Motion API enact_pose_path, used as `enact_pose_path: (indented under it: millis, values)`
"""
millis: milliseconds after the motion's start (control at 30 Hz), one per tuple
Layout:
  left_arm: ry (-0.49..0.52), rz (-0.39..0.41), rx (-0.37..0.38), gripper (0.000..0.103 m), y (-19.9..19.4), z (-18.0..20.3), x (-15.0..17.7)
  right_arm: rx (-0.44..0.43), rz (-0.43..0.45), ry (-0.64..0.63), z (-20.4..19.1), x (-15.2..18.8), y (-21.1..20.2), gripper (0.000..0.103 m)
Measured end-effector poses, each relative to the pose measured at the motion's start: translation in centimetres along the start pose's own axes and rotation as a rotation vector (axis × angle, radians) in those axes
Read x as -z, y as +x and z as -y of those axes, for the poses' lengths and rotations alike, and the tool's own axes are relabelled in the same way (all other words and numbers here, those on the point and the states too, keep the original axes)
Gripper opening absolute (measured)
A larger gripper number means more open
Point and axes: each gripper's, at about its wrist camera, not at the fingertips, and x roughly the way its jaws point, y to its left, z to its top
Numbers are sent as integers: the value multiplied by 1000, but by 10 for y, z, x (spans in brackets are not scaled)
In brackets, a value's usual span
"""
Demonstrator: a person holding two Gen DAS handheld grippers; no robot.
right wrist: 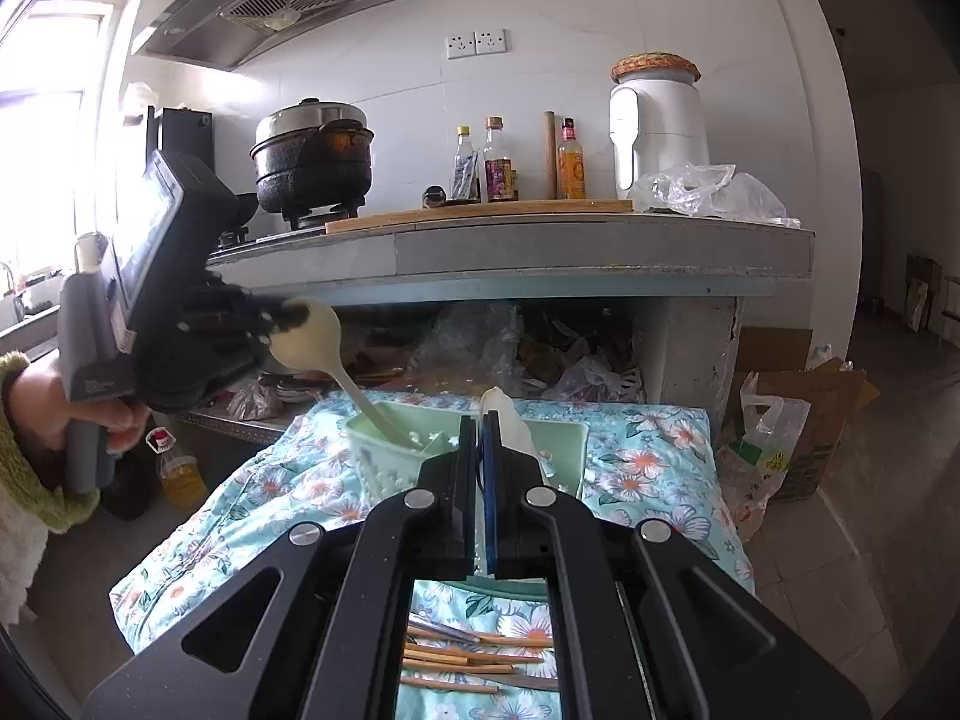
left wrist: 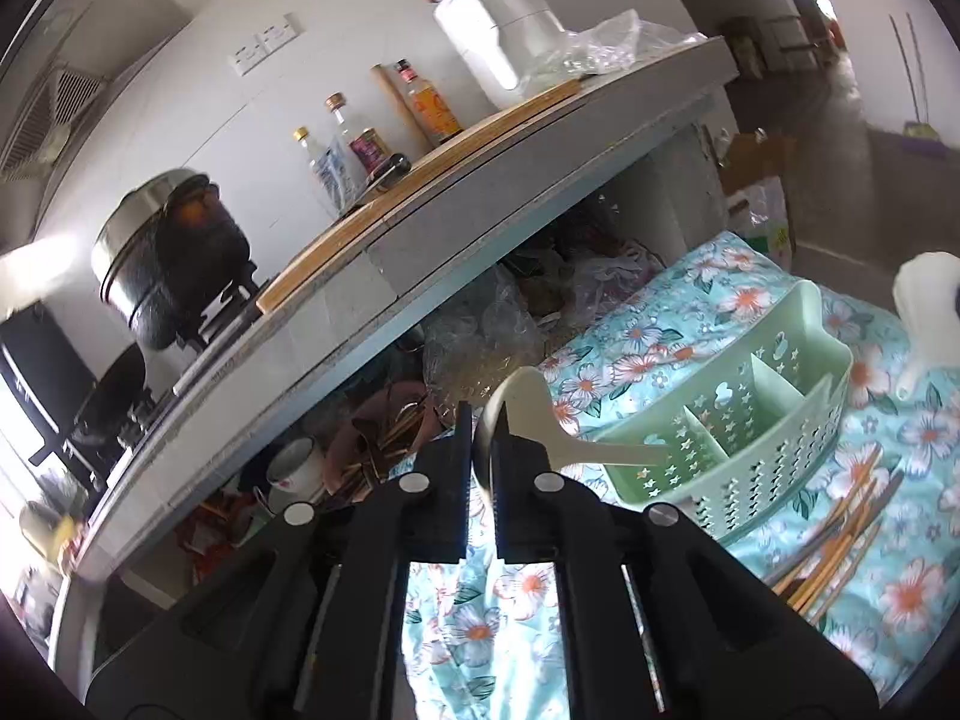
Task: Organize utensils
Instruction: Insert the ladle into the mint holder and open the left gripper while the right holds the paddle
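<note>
Chopsticks (right wrist: 474, 657) loose on floral cloth (right wrist: 648, 468), nearest right claw (right wrist: 480, 450). Raised concrete counter (right wrist: 600, 252) behind, clutter beneath; open floor right. Green organizer basket (left wrist: 798, 420) mid-cloth. Left claw (left wrist: 482, 432) pinching cream rice spoon (left wrist: 540, 420) by bowl, handle dipping into basket's end compartment. Right claw pressed on white spoon (right wrist: 510, 420).

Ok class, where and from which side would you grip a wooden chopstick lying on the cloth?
Probably mid-length, from above, jaws across its width: the chopsticks lie flat and close together on the floral cloth, so an outermost one is easiest.
</note>
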Motion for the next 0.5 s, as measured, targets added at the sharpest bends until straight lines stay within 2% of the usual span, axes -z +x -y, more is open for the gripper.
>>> enact_pose_path:
  millis: [233,300,400,433,500]
  values:
    - [146,-61,37,4,5,14,-13,-3,-2,-4,-3,1,1,2]
    - [142,-83,67,4,13,18,-15,-4,-4,-3,-4,1,1,2]
    - [61,-93,131,11,23,14,-18,-2,-4,-2,-3,0,1,2]
    - [11,-88,159,16,25,9,-19,0,-3,-2,-3,0,1,2]
    - [-98,-42,225,57,24,-4,-18,-2,-3,2,-1,-1,1,2]
